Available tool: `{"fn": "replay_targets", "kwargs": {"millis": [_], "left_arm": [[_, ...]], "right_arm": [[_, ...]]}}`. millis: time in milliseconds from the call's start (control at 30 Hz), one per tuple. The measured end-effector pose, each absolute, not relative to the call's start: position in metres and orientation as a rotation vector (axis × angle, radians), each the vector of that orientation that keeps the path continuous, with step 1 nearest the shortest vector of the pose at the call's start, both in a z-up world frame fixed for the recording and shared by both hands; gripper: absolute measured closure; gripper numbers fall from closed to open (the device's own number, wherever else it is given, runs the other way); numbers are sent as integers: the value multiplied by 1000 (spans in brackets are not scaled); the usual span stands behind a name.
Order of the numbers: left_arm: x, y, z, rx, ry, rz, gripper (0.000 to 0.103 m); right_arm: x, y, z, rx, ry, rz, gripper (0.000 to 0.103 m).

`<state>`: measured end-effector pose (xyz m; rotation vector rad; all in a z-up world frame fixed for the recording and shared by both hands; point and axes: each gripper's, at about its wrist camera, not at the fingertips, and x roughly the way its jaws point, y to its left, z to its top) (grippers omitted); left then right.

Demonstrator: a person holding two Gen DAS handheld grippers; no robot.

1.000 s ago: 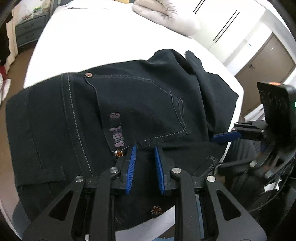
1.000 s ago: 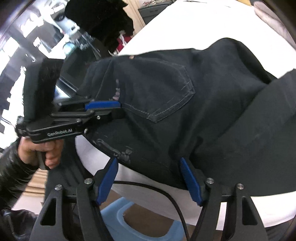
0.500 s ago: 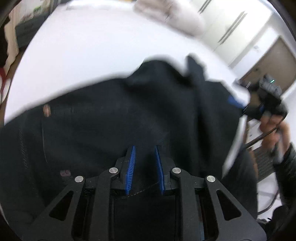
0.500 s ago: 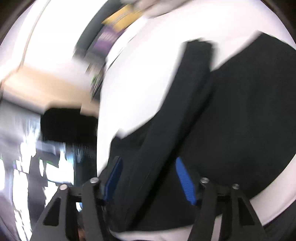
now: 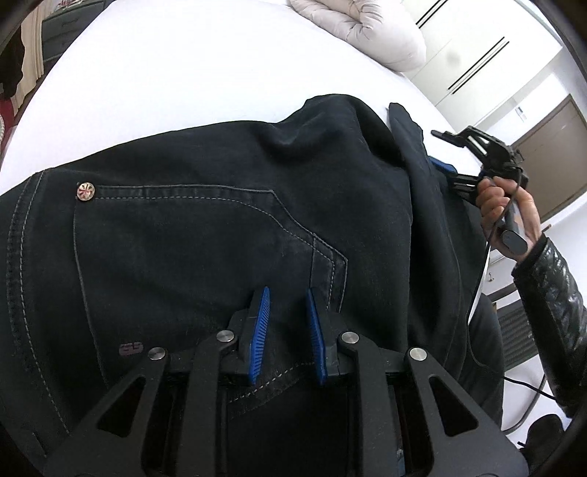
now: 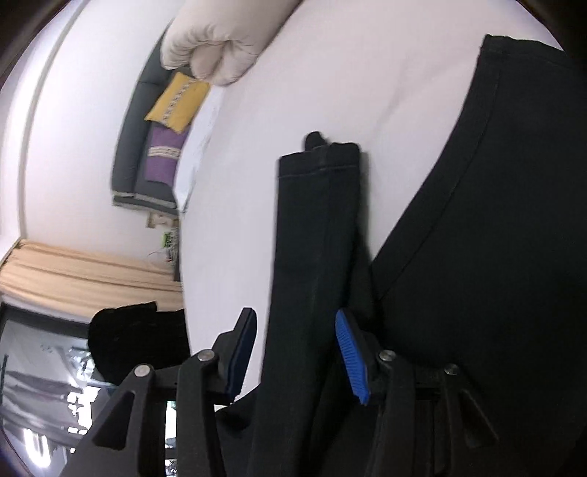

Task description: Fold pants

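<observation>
Dark pants (image 5: 227, 235) are spread over the near part of a white bed (image 5: 190, 66), seat side up, with a stitched back pocket (image 5: 205, 257) and a metal rivet (image 5: 85, 192) at its far left corner. The left gripper (image 5: 287, 330) is seen low over the waist area, its blue pads (image 5: 259, 334) drawn close together with a pinch of the dark cloth gathered between them near the pocket's right edge; the pants are gripped there. At the right edge of the garment the right gripper (image 5: 445, 167) is held by a hand (image 5: 504, 209) in a glossy black sleeve (image 5: 550, 308).

In the right wrist view, a folded trouser leg (image 6: 315, 257) runs lengthwise away from the right gripper (image 6: 295, 352) and ends in a hem (image 6: 319, 161) on the sheet. The leg lies between the two blue pads (image 6: 350, 356), whose jaws are closing around it; a gap is visible at the left pad, so the cloth is not yet pressed. A wider dark panel of the pants lies just to the right. A pale quilted duvet (image 5: 367, 29) is bunched at the far end of the bed.
</observation>
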<state>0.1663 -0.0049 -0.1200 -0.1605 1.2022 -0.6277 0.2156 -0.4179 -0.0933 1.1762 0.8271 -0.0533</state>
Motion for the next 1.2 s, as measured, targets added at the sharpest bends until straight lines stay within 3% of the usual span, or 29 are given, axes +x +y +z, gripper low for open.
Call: {"fn": "replay_targets", "kwargs": {"millis": [400,433,500,667,900,1200], "left_arm": [[167,1,-120,-172,1200,-628,83],[167,2,-119,-168,1200,-628,83],[167,2,-119,-163,1201,-623,83],[167,-3,-116,-156,1206,-616,83],[173,-1,-116,-216,1230,-592,83],[173,-7,-113,-182,1226,-555,83]], "right_arm": [[240,-424,-100,1228,814,-74,61],[244,-425,-102,1224,812,-71,63],[248,-427,-105,1205,828,-77,95],[233,-431,-80,1076,792,-103,98],[134,-479,-26,1046,587,-233,98],[16,-535,-71,1228,537,-450,98]]}}
